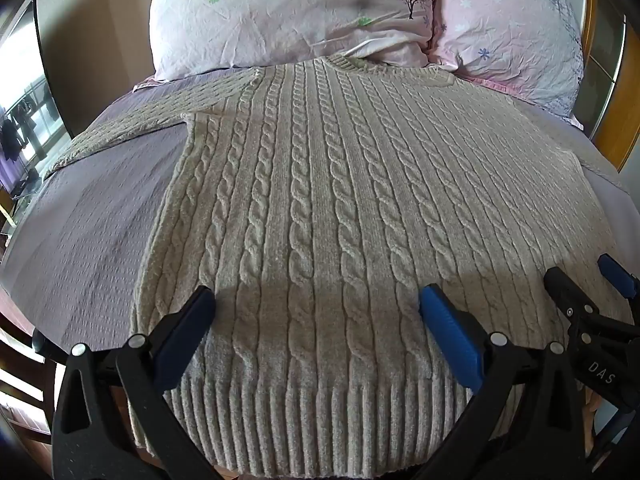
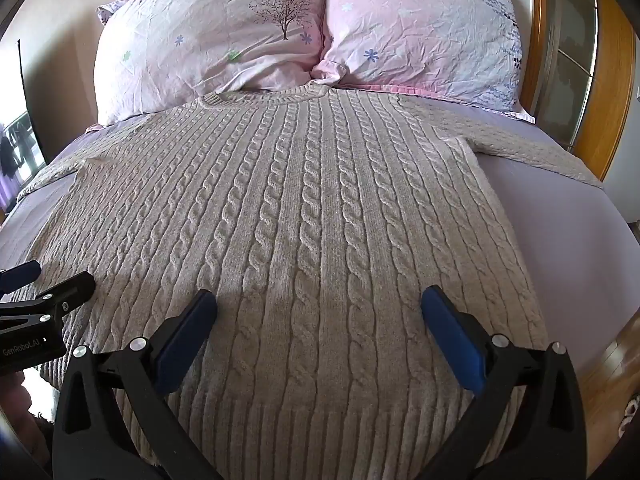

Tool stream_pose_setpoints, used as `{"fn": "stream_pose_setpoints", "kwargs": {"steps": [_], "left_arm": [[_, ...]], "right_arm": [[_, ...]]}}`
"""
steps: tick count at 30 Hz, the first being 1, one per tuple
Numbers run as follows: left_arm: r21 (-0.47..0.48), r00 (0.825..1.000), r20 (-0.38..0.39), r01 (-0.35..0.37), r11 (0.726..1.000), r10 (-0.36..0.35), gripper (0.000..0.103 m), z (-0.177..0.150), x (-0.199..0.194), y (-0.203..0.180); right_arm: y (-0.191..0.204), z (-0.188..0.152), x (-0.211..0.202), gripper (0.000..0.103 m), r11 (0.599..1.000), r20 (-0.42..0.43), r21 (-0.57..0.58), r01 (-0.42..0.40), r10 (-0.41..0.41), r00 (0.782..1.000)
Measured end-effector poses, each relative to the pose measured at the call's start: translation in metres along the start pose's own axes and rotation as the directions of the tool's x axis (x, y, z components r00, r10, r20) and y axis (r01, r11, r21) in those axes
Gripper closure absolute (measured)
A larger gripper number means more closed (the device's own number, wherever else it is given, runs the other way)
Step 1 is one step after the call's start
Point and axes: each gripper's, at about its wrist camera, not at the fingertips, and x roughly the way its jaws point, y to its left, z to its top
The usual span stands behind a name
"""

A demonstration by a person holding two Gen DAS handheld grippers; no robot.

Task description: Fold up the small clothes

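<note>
Beige cable-knit sweater (image 1: 320, 200) lies flat on the lilac textured bed (image 1: 88, 232), ribbed hem at its near edge, collar touching two crinkled pillows (image 2: 208, 48); left gripper (image 1: 316, 304) and right gripper (image 2: 320, 304) spread wide above the hem, grasping nothing.

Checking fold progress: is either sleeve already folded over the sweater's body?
No: the sweater lies flat with its sleeve spread out sideways on the bed.

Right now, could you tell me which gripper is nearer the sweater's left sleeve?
Left. The left gripper hovers over the sweater's hem on the sleeve's side; the right gripper hovers further right.
</note>
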Motion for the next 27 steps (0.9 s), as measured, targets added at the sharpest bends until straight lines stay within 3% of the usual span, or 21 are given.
{"fn": "stream_pose_setpoints", "kwargs": {"steps": [27], "left_arm": [[0.001,1.0,0.003,-0.001,1.0,0.001,0.002,0.0,-0.0001,0.0]], "right_arm": [[-0.0006,0.0002,-0.0009,0.001,1.0,0.008,0.002,0.001,-0.001,1.0]]}}
